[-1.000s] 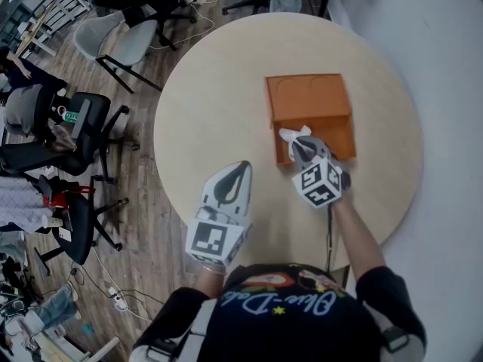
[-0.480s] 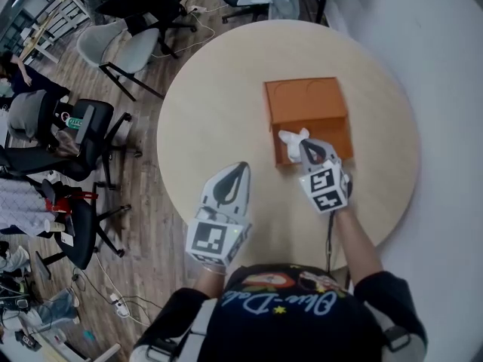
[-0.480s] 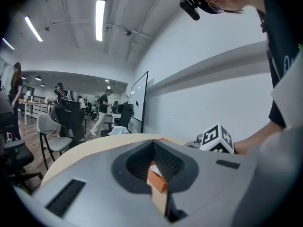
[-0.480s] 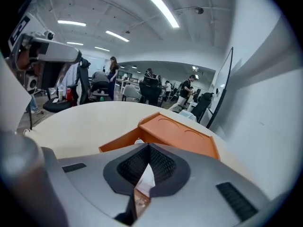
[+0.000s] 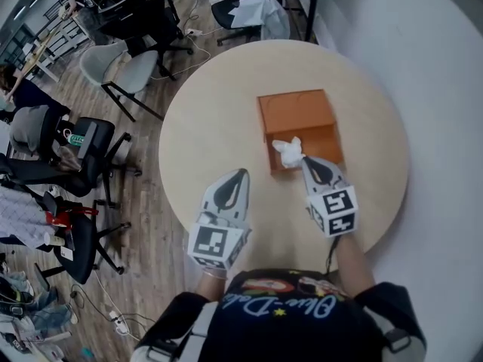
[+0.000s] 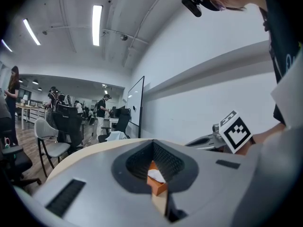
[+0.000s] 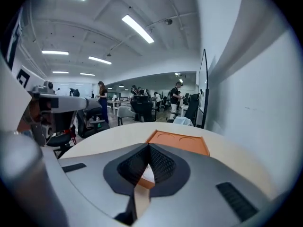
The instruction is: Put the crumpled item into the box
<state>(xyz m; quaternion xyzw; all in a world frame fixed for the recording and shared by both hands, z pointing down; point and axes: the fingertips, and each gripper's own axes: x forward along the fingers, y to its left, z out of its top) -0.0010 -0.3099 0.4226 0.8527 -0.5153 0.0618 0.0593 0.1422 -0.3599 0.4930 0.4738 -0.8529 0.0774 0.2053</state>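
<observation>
An orange box stands on the round table, and its open lid lies flat behind it. The white crumpled item lies in the box at its near-left corner, free of both grippers. My right gripper sits just short of the box's near edge, jaws shut and holding nothing. My left gripper hovers over the table to the box's left, shut and empty. Through the left gripper jaws I see the item and box. The right gripper view shows the item and lid.
The table stands beside a white wall. Office chairs and cables crowd the wooden floor on the left. People stand far back in the room. The right gripper's marker cube shows in the left gripper view.
My right gripper has drawn back from the box toward me and no longer holds the crumpled item, which stays in the box. The left gripper has hardly moved.
</observation>
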